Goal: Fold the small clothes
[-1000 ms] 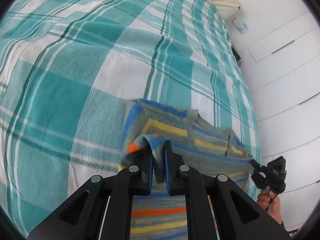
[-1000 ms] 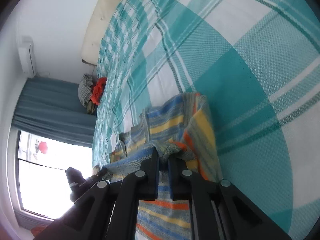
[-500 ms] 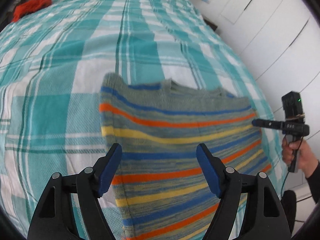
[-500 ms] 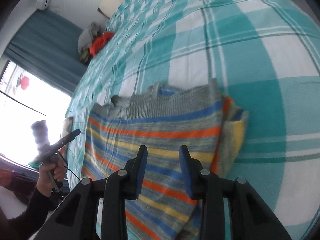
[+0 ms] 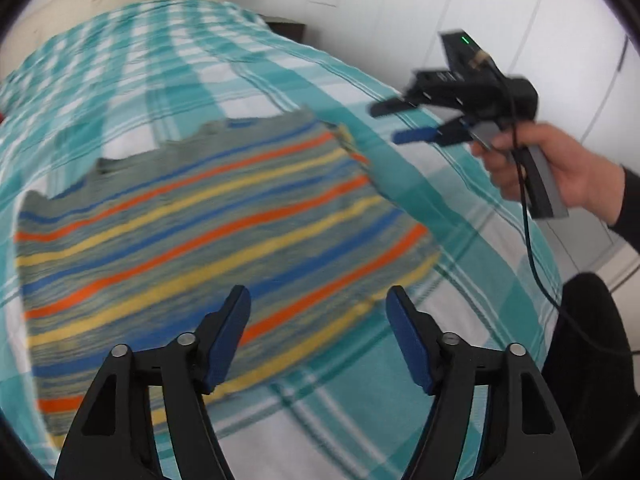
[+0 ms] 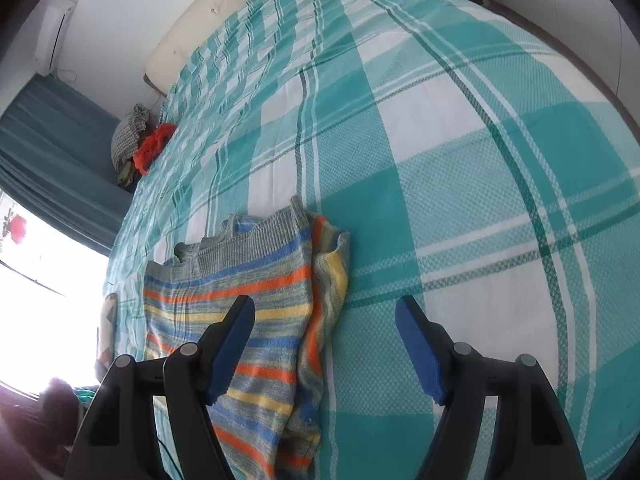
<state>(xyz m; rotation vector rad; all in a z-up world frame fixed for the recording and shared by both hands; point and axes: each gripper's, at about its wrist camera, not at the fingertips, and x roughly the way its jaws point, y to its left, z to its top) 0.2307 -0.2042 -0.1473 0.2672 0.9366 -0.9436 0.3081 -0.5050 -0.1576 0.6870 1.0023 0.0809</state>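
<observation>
A small striped knit sweater, grey with orange, yellow and blue bands, lies folded flat on the teal plaid bedspread. My left gripper is open and empty, held above the sweater's near edge. My right gripper is open and empty, above the sweater's right side, where a folded sleeve bulges out. In the left wrist view the right gripper appears in a hand at the right, jaws apart, off the sweater's far right corner.
The bedspread covers the whole bed, with a cream headboard at the far end. A red and grey pile of clothes sits at the bed's far left edge. White wardrobe doors stand right of the bed.
Both grippers were shut on the sweater's folded edge a second ago. They laid it down, let go and opened wide, then drew back and apart from the sweater.
</observation>
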